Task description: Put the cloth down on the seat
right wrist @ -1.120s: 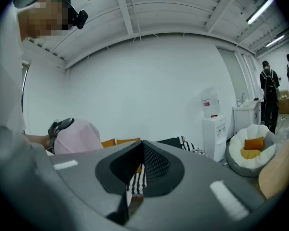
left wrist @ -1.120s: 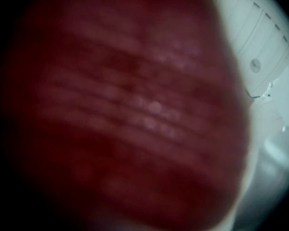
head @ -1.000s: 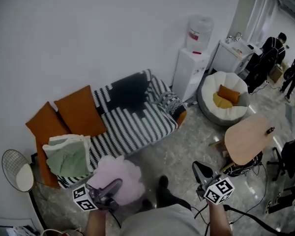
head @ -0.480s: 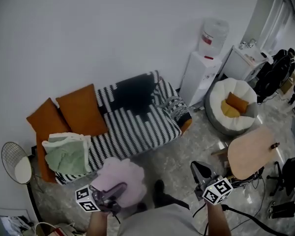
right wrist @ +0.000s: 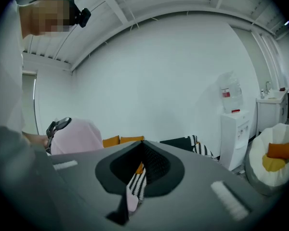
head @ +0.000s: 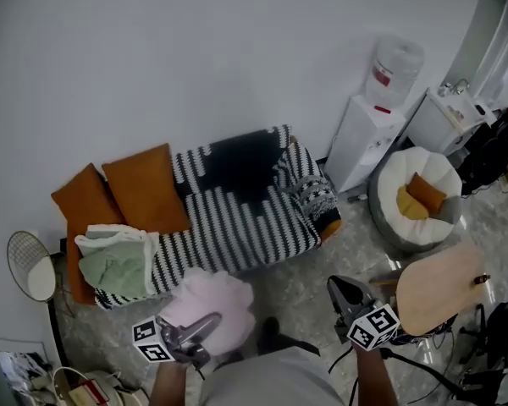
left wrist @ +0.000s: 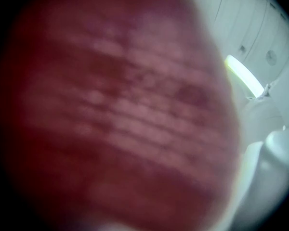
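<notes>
Before sofa (head: 237,222) | left gripper (head: 207,321) grasps cloth (head: 216,299) | right gripper (head: 336,286) clenched | beanbag (head: 411,166): orange cushion (head: 423,194)

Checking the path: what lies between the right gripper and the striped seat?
Only bare grey floor between right gripper and striped seat, head view.

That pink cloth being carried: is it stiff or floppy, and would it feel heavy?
Probably floppy: the pink cloth bunches and droops around the left gripper instead of keeping a shape. Likely light for its bulk, since one pinch carries the whole bundle. Its fuzzy look suggests it would settle rather than slide on the striped sofa.
</notes>
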Demonstrator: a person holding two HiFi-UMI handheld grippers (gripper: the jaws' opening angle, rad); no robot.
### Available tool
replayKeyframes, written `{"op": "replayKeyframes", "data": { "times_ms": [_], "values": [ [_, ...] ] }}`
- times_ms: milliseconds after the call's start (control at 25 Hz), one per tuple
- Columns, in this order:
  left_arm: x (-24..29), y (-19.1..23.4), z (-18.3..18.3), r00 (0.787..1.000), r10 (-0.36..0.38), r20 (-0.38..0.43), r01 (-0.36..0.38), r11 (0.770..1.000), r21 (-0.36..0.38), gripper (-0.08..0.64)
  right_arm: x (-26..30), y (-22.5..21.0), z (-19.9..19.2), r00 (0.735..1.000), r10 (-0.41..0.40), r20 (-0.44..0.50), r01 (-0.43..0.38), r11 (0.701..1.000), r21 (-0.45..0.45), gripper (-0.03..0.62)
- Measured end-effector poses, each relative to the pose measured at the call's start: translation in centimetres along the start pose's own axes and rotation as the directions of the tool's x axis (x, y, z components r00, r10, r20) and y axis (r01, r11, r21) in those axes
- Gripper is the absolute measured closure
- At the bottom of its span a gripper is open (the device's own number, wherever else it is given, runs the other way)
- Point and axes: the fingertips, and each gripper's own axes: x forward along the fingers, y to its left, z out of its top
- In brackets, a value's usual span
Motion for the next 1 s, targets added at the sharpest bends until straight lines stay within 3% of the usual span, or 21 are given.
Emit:
{"op": "replayKeyframes", "data": {
  "times_ms": [320, 680, 1000],
  "values": [
    [4.8, 3.6, 0.5, 0.997, 0.071, 0.040, -0.073, 0.997, 0.034, 0.466, 3.3, -4.7, 0.2, 0.994, 0.093, -0.054, -0.095, 0.995, -0.036, 0.588],
    [7.2, 6.2, 2.3, 0.994, 0.092, 0.058, -0.094, 0.995, 0.041, 0.466, 5.7, -7.2, 1.1, 0.990, 0.117, -0.074, -0.119, 0.993, -0.023, 0.588],
    [7.5, 10.2, 4.6, 0.995, 0.086, 0.045, -0.087, 0.996, 0.024, 0.466, 9.3, -9.0, 1.4, 0.993, 0.077, -0.086, -0.078, 0.997, -0.014, 0.588]
  ]
}}
